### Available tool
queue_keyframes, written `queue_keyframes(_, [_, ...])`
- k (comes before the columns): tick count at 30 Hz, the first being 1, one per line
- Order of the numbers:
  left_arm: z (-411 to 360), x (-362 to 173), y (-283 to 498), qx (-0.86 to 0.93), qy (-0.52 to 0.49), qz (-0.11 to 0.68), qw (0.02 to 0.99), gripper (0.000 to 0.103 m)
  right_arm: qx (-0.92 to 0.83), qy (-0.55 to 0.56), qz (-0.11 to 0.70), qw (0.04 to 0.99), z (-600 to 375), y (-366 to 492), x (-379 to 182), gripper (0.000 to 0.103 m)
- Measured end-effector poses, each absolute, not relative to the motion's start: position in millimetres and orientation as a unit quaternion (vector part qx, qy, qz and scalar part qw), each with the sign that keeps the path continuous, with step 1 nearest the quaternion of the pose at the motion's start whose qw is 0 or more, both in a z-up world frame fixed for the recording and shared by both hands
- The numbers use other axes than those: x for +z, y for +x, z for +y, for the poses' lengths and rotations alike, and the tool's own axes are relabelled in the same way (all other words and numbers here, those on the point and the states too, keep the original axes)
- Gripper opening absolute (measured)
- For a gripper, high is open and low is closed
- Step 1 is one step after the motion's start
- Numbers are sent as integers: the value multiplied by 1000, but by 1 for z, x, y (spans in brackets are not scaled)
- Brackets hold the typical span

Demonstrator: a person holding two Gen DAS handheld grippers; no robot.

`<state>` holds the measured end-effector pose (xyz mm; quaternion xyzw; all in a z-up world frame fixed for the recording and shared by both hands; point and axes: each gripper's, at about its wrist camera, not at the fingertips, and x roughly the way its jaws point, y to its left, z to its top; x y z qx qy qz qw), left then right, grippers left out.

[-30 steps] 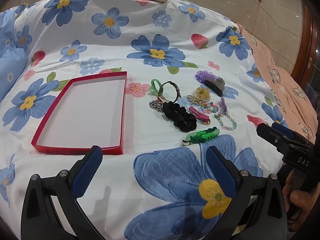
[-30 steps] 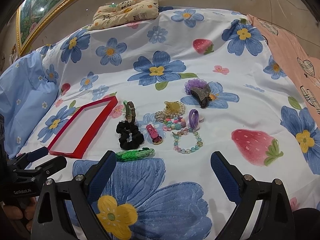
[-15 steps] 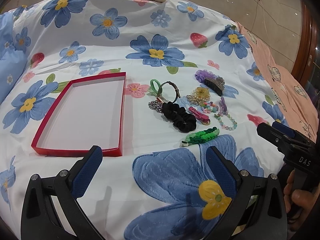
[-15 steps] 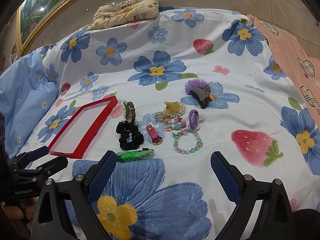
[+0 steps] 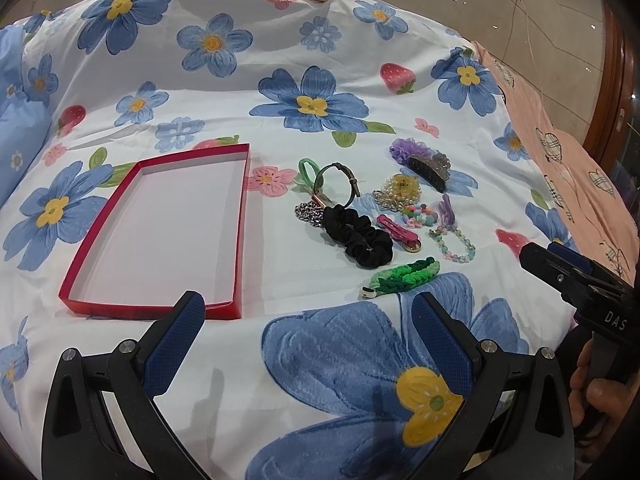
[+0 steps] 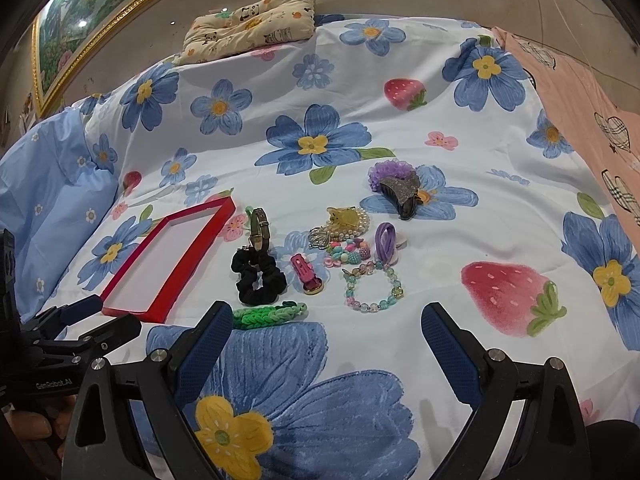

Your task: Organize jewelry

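Note:
An empty red tray (image 5: 241,216) (image 6: 168,288) lies on the flowered bedsheet, left of a cluster of jewelry. The cluster holds a black scrunchie (image 5: 358,236) (image 6: 258,276), a green braided band (image 5: 404,276) (image 6: 268,314), a pink clip (image 5: 398,232) (image 6: 306,274), a pastel bead bracelet (image 5: 454,242) (image 6: 372,286), a pearl piece (image 5: 400,190) (image 6: 344,222), a strap bracelet (image 5: 340,184) (image 6: 260,228) and a dark claw clip (image 5: 428,166) (image 6: 400,194). My left gripper (image 5: 308,332) (image 6: 100,320) is open and empty, near of the tray. My right gripper (image 6: 326,340) (image 5: 556,260) is open and empty, near of the cluster.
A patterned cushion (image 6: 248,24) lies at the bed's far end. A blue pillow (image 6: 44,200) lies at the left and a pink sheet (image 5: 576,184) along the right edge. A framed picture (image 6: 80,24) hangs on the back wall.
The left view has shifted slightly: the scene sits a little lower and nearer. Both grippers stay open and nothing on the bed has moved.

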<state>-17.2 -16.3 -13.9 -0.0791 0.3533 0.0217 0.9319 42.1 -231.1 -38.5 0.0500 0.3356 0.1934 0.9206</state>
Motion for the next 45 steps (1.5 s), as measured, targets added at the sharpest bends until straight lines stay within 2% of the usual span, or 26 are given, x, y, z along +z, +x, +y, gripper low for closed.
queue_keyframes(14, [-14,-18,36,-21,-84,375,923,103,192,64,350,915,-239,74,-44,96])
queue_keyframes(16, [-14,-20,47,-25,-88,383,919,100,192,65,351,914,-239,80,-45,95])
queue_keyframes(19, [-14,-26,63,-30,-93,396,913,92,192,69,359,911,-239,94,-47,86])
queue_keyframes(23, [-16,-36,86,-40,-101,417,903,81,189,78,379,902,-241,117,-55,69])
queue_keyframes(26, [-18,-45,101,-44,-103,432,895,79,184,84,397,895,-240,137,-64,57])
queue_keyframes(36, [-21,-70,139,-52,-113,470,874,76,177,70,435,880,-225,184,-94,41])
queue_keyframes(37, [-21,-73,142,-55,-116,473,872,74,176,71,440,878,-225,188,-97,39])
queue_keyframes(39, [-22,-77,147,-57,-114,481,867,67,175,76,446,874,-226,192,-102,21])
queue_keyframes(42, [-24,-84,151,-62,-109,491,862,48,170,79,451,873,-228,197,-107,9])
queue_keyframes(44, [-26,-84,151,-69,-108,491,862,19,170,81,449,873,-230,198,-106,7])
queue_keyframes(45, [-25,-84,151,-78,-116,492,859,15,170,79,447,875,-231,197,-104,7])
